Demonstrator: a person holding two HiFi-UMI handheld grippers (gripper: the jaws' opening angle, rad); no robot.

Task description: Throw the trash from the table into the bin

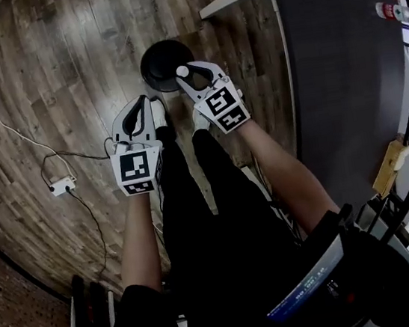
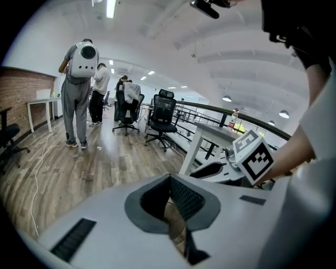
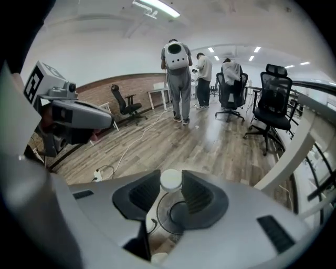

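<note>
Both arms (image 1: 136, 240) reach down. Right claw (image 1: 188, 74) clamps clear bottle (image 3: 168, 207) over black bin (image 1: 160, 61); left claw (image 1: 140, 106) pinches brown scrap (image 2: 176, 220), seen only up close.

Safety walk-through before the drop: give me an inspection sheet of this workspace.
surface: dark grey table top, partly in view beside the person.
job's things: round black bin on the floor, just ahead of the grippers; clear plastic bottle with white cap; thin brownish scrap, kind unclear.
clutter: nothing seen.
grippers: right gripper shut on the bottle; left gripper shut on the scrap.
cables: white power strip with thin cables on the floor, apart from the bin.
surroundings: wooden plank floor, black office chairs, standing people farther off.
</note>
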